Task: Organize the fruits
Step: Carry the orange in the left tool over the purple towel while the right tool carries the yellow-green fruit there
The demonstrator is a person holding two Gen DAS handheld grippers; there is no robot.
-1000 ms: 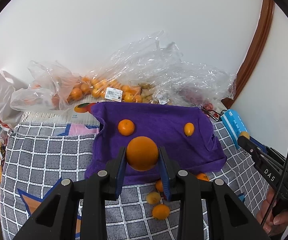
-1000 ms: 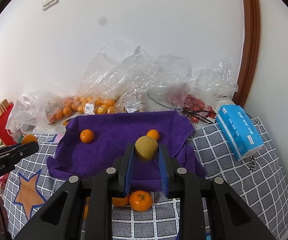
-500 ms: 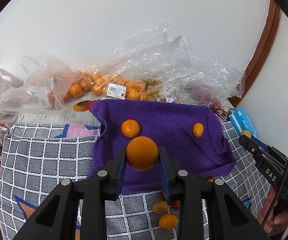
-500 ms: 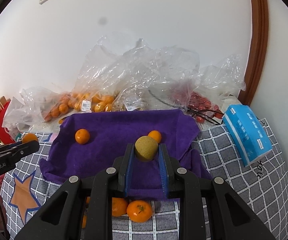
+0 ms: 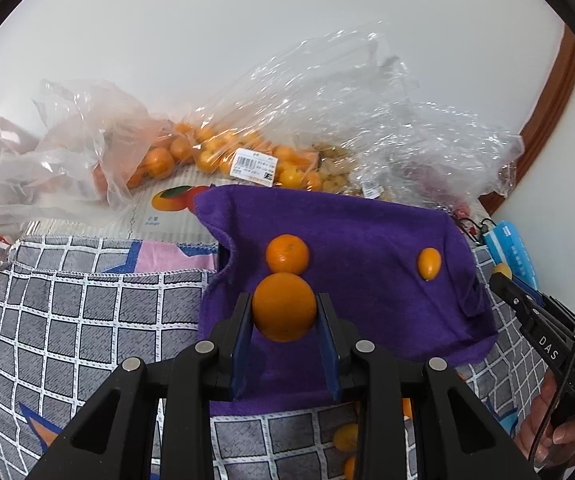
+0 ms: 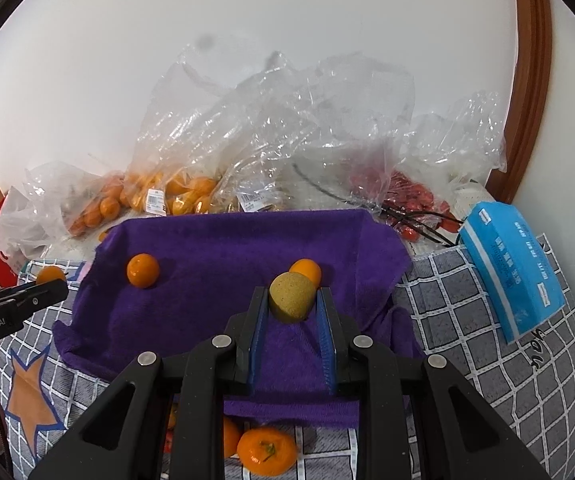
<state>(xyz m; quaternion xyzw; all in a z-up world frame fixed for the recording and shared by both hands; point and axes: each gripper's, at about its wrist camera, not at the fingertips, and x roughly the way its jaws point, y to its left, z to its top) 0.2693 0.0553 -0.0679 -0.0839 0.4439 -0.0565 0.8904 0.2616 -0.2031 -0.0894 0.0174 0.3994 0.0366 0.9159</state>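
My left gripper is shut on an orange, held above the near part of the purple towel. A second orange and a small oval kumquat lie on the towel. My right gripper is shut on a yellow-green round fruit over the towel, just in front of the kumquat. The lying orange sits to its left. The left gripper's tip with its orange shows at the left edge.
Clear plastic bags of oranges and red fruit lie behind the towel against the wall. A blue tissue pack lies at the right. Loose oranges lie on the grey checked cloth before the towel.
Both grippers have moved forward over the purple towel with their fruit still held. The loose fruit on the checked cloth has slid toward the bottom of both views.
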